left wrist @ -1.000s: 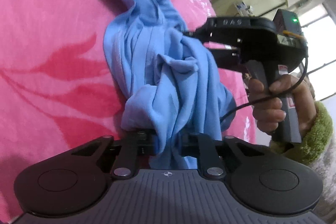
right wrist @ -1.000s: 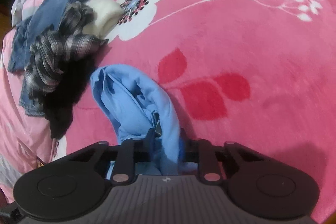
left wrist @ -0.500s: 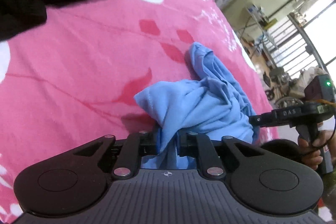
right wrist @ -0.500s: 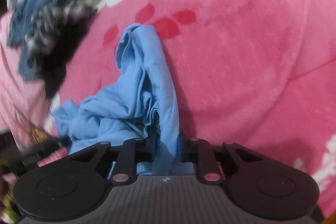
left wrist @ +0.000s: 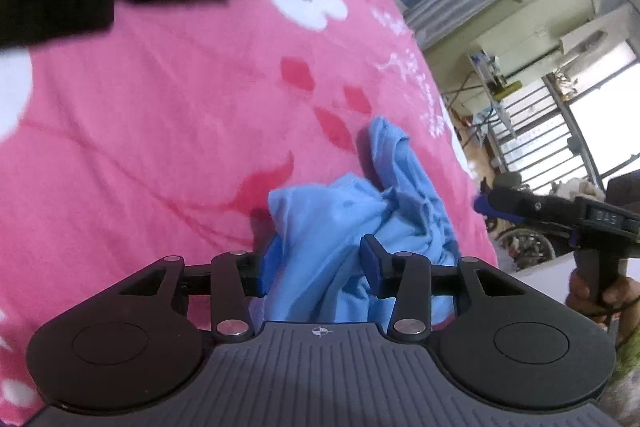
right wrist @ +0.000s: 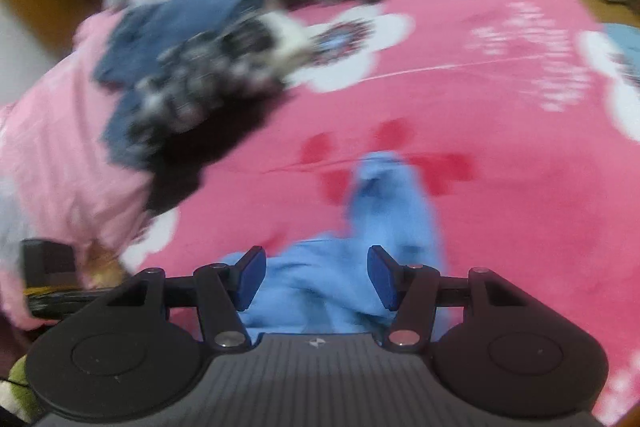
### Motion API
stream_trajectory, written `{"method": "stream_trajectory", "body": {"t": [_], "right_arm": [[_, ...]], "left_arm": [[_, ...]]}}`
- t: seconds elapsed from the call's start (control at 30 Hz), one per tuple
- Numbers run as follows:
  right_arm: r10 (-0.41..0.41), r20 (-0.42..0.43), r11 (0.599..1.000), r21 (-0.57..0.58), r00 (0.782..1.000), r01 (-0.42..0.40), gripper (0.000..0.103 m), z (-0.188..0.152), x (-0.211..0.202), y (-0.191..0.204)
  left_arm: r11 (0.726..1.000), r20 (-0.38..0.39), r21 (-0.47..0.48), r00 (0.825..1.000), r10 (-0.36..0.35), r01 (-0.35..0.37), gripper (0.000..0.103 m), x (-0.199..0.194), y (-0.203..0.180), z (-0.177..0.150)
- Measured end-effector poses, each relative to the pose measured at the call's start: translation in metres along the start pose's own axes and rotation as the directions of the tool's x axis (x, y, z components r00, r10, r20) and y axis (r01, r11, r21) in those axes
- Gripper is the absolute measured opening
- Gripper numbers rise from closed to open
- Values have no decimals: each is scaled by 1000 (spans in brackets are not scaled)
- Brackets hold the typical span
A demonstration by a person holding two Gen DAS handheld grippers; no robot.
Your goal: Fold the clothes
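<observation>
Left wrist view: the right gripper [left wrist: 486, 205] at the bed's edge, plus a window [left wrist: 592, 131]. Right wrist view, blurred: a clothes pile [right wrist: 192, 67]. The blue shirt [left wrist: 360, 223] lies crumpled on the pink blanket [left wrist: 160, 115]. Left gripper [left wrist: 316, 267] and right gripper both opening, cloth between the jaws, released.

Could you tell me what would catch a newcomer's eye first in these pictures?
A crumpled light-blue cotton garment lies bunched on the bright pink floral blanket, just ahead of both grippers. The left gripper and right gripper are opening over it. A dark heap of unfolded clothes sits at the blanket's far left.
</observation>
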State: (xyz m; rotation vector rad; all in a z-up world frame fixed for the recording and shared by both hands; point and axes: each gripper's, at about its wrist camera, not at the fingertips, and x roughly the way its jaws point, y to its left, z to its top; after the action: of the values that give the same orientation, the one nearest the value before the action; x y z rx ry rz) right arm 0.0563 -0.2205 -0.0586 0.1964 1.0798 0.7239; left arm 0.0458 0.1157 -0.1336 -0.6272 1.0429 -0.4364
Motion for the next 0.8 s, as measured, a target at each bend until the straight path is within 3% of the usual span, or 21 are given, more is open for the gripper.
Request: {"method": "stream_trajectory", "body": {"t": [0.13,0.3,0.57,0.8], "right_arm": [[75,-90,995,-54,993,-80,59,-2,41,25],[65,-133,989,-124,989,-82,57,-14,59,36],[67,-115,984,-159,991,-85,21,-23,51,32],[86,-80,984,-149,993,-97,15,-25,41,31]], "left_arm": [[999,-19,-40,999,-27,26,43,-2,11,-8],[996,-31,-79,999,-41,38,43,-6,24,-13],[994,-28,-97,998,-48,45,43,-5,25,-14],[993,-19,-107,999,-48,46,45,-8,25,-17]]}}
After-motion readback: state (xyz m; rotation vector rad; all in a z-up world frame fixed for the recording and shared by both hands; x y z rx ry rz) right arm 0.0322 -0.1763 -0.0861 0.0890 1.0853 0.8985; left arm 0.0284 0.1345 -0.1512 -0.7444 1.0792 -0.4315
